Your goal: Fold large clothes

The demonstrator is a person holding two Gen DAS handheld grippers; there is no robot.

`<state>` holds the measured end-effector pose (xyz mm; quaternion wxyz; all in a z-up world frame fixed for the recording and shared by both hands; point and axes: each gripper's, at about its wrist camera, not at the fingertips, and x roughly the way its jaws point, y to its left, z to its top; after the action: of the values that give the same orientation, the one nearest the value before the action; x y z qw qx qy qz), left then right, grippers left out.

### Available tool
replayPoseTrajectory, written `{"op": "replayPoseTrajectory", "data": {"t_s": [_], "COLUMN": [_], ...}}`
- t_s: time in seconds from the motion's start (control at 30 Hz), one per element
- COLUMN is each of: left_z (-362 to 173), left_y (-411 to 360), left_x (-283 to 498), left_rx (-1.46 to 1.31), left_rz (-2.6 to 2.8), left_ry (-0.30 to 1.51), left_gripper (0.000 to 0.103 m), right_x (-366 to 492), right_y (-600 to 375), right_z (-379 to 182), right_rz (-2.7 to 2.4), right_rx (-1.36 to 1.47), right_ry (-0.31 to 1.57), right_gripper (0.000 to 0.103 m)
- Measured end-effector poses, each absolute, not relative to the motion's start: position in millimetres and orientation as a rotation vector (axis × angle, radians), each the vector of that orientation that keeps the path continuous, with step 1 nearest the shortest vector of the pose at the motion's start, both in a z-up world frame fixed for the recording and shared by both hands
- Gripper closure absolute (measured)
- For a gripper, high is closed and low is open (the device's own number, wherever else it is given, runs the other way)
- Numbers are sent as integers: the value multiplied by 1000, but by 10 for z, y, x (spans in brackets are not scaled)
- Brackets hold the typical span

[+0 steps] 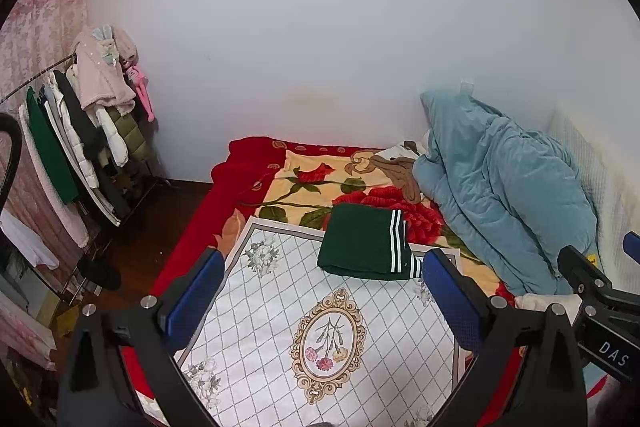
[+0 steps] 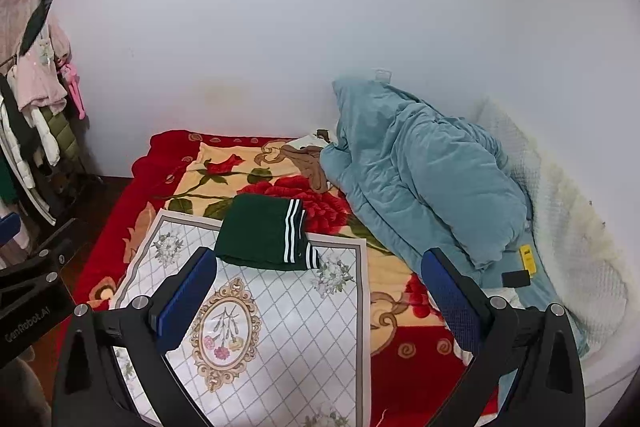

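A dark green garment with white stripes [image 1: 366,241] lies folded into a neat rectangle at the far edge of a white patterned mat [image 1: 280,307] on the bed. It also shows in the right wrist view [image 2: 264,233], on the same mat [image 2: 280,327]. My left gripper [image 1: 324,295] is open and empty, held above the mat, short of the garment. My right gripper [image 2: 320,299] is open and empty, above the mat's right edge. The right gripper also shows at the right edge of the left wrist view [image 1: 600,291].
A red floral blanket [image 1: 304,179] covers the bed. A bunched blue quilt [image 1: 508,187] lies at the right against the wall. A clothes rack [image 1: 80,131] with hanging coats stands to the left, over dark wooden floor [image 1: 160,227].
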<state>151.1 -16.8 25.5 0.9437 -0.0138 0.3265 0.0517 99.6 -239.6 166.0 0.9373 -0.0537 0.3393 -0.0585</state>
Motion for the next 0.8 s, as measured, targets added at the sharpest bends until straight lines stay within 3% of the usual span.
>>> {"op": "replayPoseTrajectory", "data": {"t_s": [0.8], "left_z": [287], "left_y": [-187], "left_x": [1441], "left_rx": [-28], "left_rz": [105], "left_ry": [660], "left_gripper": [2], "right_x": [870], "right_y": [-2419], "right_z": [1698], "right_rz": [-116], "right_rx": [-80], "right_ry": [692], "right_gripper": [0]}}
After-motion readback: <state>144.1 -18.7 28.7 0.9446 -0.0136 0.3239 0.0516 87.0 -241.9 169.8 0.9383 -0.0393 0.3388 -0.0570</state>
